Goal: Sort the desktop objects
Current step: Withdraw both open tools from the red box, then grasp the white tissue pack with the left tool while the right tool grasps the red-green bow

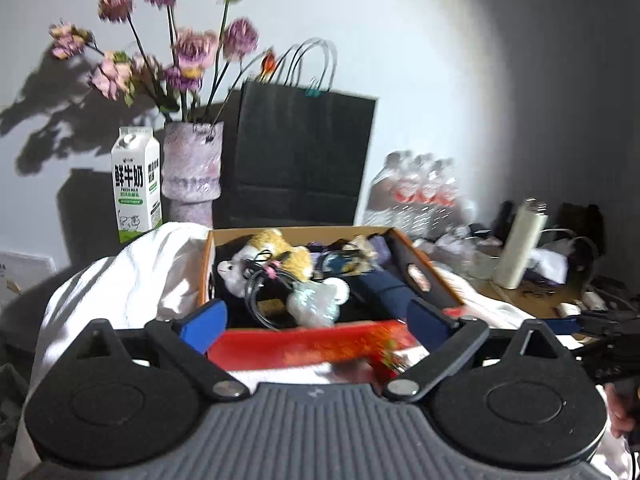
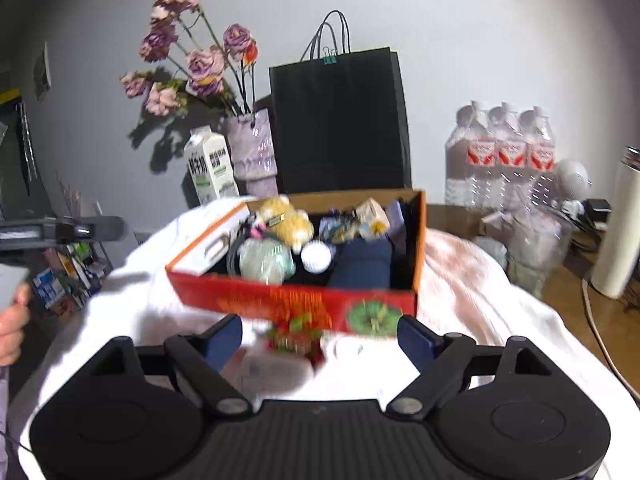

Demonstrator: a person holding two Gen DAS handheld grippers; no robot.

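Note:
An open cardboard box with a red printed front (image 1: 304,344) (image 2: 296,304) sits on a white cloth. It holds a yellow and white plush toy (image 1: 276,256) (image 2: 288,220), black cables (image 1: 260,280), a navy pouch (image 1: 384,288) (image 2: 360,264), a white ball (image 2: 316,258) and other small items. My left gripper (image 1: 316,324) is open just short of the box front, nothing between its blue pads. My right gripper (image 2: 320,340) is open too, above a blurred red and green trinket (image 2: 294,338) and a flat white item (image 2: 276,368) on the cloth.
Behind the box stand a milk carton (image 1: 136,188), a vase of purple flowers (image 1: 192,172), a black paper bag (image 1: 300,152) and packed water bottles (image 2: 504,152). A white flask (image 1: 520,248) and cluttered cables lie on the wooden desk at right. White cloth (image 2: 460,280) surrounds the box.

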